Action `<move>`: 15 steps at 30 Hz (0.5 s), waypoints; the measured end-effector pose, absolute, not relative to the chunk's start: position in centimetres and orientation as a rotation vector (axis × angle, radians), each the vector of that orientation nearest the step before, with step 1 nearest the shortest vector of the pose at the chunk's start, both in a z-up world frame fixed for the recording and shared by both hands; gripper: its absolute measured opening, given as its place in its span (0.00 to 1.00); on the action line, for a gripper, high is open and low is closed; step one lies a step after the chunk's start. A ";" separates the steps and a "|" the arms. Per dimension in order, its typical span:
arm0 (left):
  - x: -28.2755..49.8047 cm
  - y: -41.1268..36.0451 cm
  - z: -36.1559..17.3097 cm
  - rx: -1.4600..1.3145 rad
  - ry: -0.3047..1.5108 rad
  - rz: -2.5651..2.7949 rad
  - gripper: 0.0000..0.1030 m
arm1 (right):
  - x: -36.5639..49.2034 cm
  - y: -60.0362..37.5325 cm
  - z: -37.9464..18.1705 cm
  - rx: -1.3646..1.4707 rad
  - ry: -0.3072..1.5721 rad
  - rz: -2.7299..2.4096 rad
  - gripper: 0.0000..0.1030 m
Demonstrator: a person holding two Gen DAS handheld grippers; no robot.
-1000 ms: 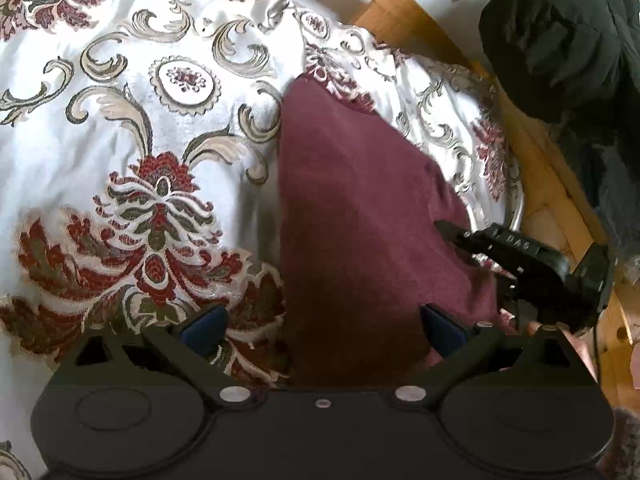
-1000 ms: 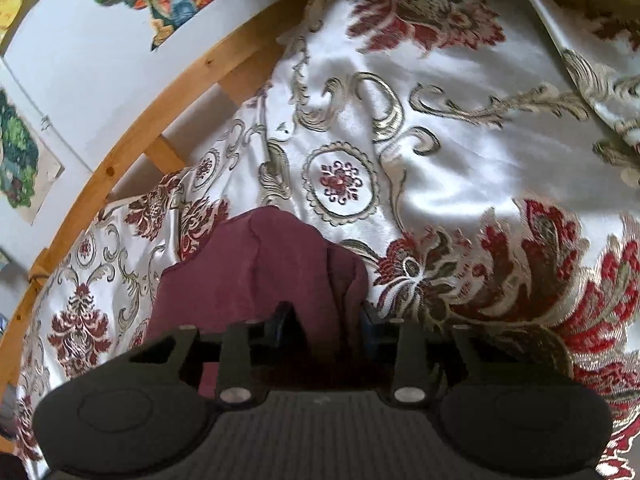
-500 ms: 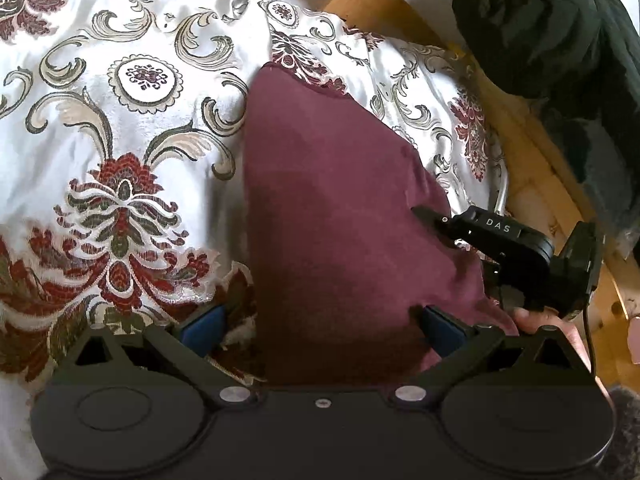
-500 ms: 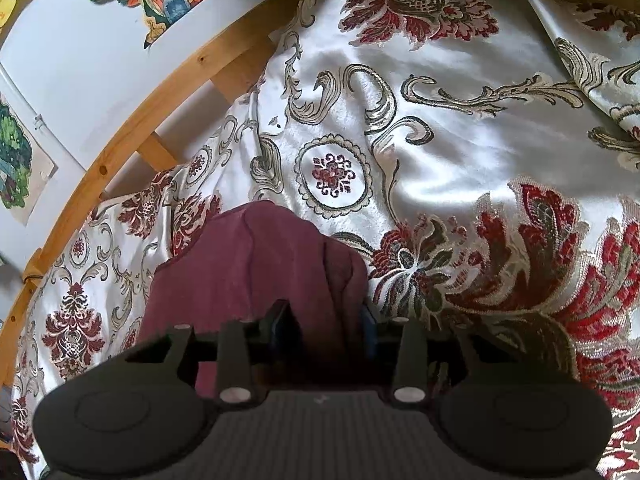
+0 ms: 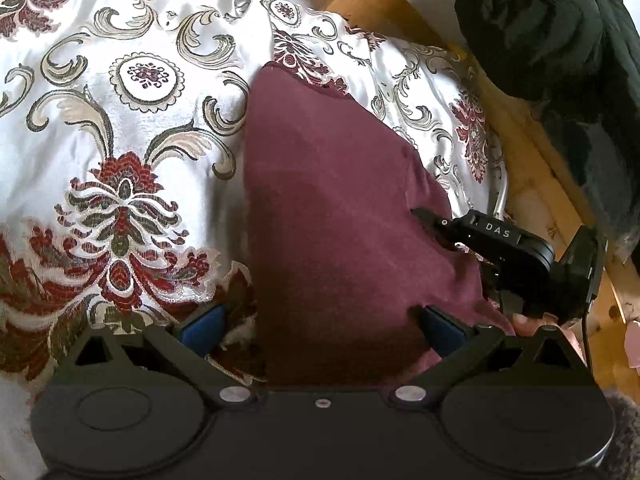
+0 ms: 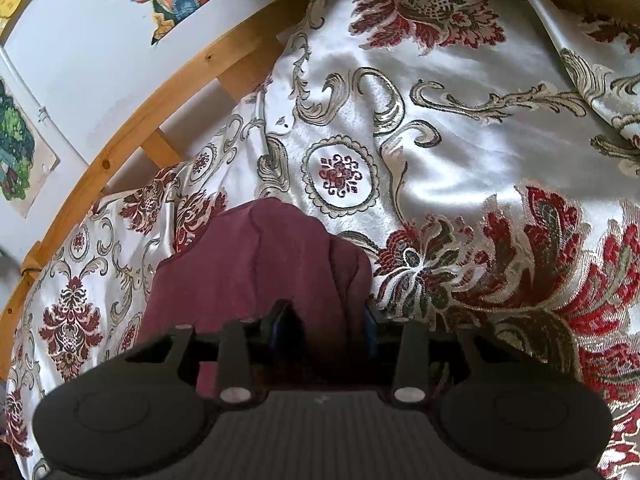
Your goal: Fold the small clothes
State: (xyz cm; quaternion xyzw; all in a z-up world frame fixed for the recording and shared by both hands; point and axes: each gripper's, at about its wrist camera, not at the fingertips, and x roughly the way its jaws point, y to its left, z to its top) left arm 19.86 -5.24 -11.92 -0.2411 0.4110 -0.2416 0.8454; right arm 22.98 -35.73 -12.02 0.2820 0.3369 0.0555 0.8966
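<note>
Little has shifted since the earlier frames: both of my tools sit about where they were, maroon knit garment (image 5: 340, 216) a touch lower in the left view. It lies on the white satin bedspread with red floral pattern (image 5: 120, 120), near the wooden bed frame (image 6: 132, 120), already narrowed into a long panel, a doubled layer showing at its far end. My left tool (image 5: 320, 324) is spread wide, cloth between its pads, not pinched. My right tool (image 6: 326, 320) is closing on a bunched fold at the garment's edge. Judging: lengthwise fold done, cross fold and flattening left. Dark jacket (image 5: 560, 32) sits aside.
</note>
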 end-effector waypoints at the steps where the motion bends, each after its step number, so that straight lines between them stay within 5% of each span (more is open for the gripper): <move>1: 19.9 -5.2 -11.9 -0.512 0.866 -0.510 0.99 | 23.0 -35.7 -12.0 0.582 0.694 0.118 0.35; 5: 19.7 -4.9 -11.7 -0.530 0.849 -0.529 0.88 | 22.6 -35.6 -11.5 0.576 0.667 0.119 0.28; 11: 18.8 -4.7 -10.4 -0.502 0.770 -0.533 0.55 | 20.9 -34.0 -8.8 0.501 0.558 0.166 0.22; 15: 17.5 -4.3 -8.4 -0.446 0.642 -0.527 0.52 | 19.6 -31.4 -5.6 0.377 0.449 0.229 0.21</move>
